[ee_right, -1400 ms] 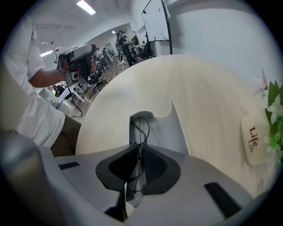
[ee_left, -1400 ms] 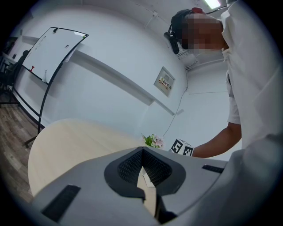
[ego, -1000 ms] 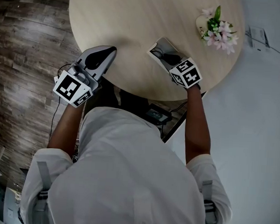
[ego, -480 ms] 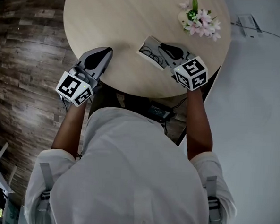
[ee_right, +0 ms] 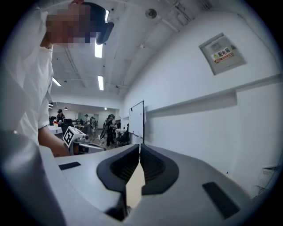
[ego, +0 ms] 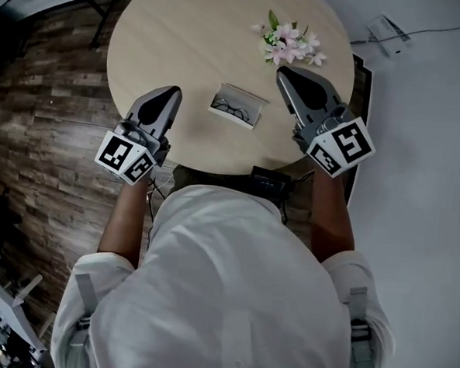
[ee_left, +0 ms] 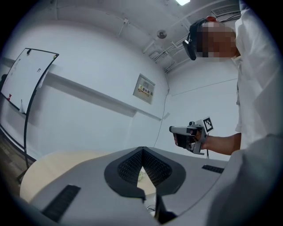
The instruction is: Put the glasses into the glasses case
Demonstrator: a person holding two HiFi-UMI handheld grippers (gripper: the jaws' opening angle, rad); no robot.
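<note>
Glasses (ego: 229, 108): thin, dark-framed, lying flat inside the pale rectangular glasses case (ego: 254, 109), so the placing looks done.
Table (ego: 177, 36): round pale wooden top; the case sits toward 6 o'clock of its middle, within the person's easy reach.
Right gripper (ego: 286, 72): grey two-jaw tool at 2 o'clock of the case, jaws pressed together on nothing, held clear of it.
Left gripper (ego: 172, 92): matching grey tool at 9 o'clock of the case, jaws likewise closed and empty, well apart from it.
Case: lies open, its lid not yet shut, probably the remaining step.
Flowers (ego: 289, 44): small pink-and-white posy at 1 o'clock of the case, out of the working path.
</note>
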